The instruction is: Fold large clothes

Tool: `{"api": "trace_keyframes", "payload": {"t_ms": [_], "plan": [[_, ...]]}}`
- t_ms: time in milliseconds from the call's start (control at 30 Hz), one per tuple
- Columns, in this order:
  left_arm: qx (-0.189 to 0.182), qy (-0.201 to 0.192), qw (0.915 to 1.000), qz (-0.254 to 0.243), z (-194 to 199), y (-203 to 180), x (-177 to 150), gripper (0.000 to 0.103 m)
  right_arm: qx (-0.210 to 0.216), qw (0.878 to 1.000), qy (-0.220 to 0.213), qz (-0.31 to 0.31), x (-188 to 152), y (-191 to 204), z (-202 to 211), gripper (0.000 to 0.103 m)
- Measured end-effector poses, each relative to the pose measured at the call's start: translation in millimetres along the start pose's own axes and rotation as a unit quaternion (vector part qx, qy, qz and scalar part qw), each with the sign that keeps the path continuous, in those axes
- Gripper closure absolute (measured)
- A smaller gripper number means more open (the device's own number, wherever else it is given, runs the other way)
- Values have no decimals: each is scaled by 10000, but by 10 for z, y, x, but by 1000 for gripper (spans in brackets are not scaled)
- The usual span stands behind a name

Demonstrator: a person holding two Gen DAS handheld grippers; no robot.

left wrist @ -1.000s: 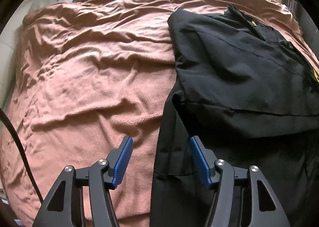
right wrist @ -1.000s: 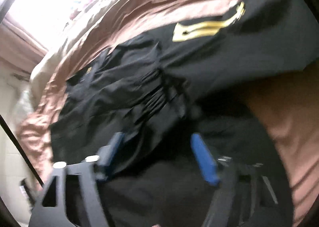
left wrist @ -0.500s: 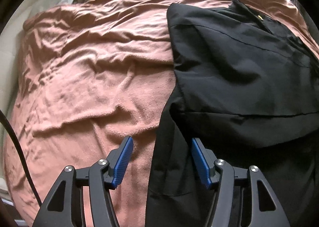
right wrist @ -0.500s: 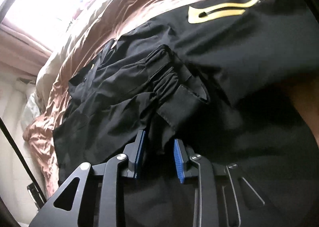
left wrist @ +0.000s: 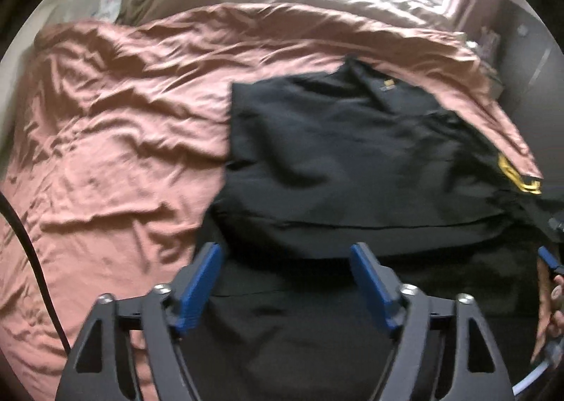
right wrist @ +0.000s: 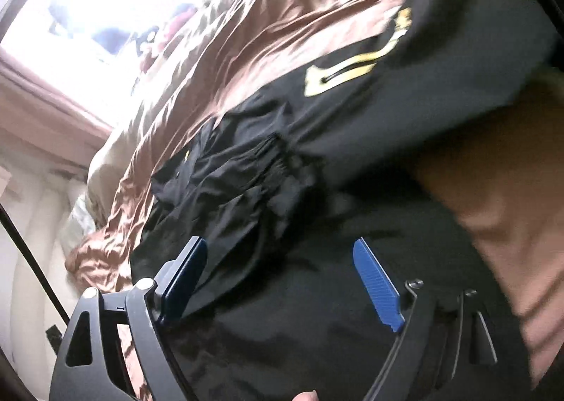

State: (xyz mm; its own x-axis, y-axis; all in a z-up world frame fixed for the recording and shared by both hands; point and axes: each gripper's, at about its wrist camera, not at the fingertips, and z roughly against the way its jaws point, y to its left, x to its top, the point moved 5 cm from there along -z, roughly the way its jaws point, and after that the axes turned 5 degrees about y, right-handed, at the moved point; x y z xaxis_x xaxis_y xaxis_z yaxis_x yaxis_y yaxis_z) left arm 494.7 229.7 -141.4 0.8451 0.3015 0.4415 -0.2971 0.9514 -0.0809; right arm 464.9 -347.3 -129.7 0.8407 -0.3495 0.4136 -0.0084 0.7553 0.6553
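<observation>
On bed, black jacket half-folded; both hand-held grippers spread, empty. Best pinch hem corners evenly, fold flat.

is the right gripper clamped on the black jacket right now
No, the right gripper is wide open above the black jacket.

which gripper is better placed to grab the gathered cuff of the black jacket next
Right, probably. The right gripper is open, with the elastic cuff of the black jacket just ahead of its fingers. The left gripper, also open, faces flat folded fabric near the jacket's edge on the pink blanket.
</observation>
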Motion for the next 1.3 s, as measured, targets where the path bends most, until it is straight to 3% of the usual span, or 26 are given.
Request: {"api": "trace_keyframes", "payload": {"t_ms": [133,433,667,733,867,1200,1300], "plan": [[-314,-194,9993,-110,166,-390,9,13,-195,9994,-290,55,-4,-384,430,19],[-790,-260,9945,-638,219,-1375,-89,13,-475,9923,-1129,-196,210,-1006,1281,19],[-934,-276,9896,-1055,121,-2047,-83,13,-689,9848,-1516,-490,504,-1321,1704,34],[-990,-243,9884,-1126,50,-2209,-62,13,-815,9824,-1562,-616,568,-1426,1767,34],[-1051,-238,9870,-1191,-68,-2440,-31,13,-717,9814,-1459,-1018,554,-1676,1832,50],[-1038,-29,9861,-1300,-604,-2763,-20,13,-600,9783,-1316,-1481,763,-1955,1604,55],[-973,80,9867,-1302,-795,-2780,-23,13,-646,9760,-1437,-1502,912,-2016,1583,64]]}}
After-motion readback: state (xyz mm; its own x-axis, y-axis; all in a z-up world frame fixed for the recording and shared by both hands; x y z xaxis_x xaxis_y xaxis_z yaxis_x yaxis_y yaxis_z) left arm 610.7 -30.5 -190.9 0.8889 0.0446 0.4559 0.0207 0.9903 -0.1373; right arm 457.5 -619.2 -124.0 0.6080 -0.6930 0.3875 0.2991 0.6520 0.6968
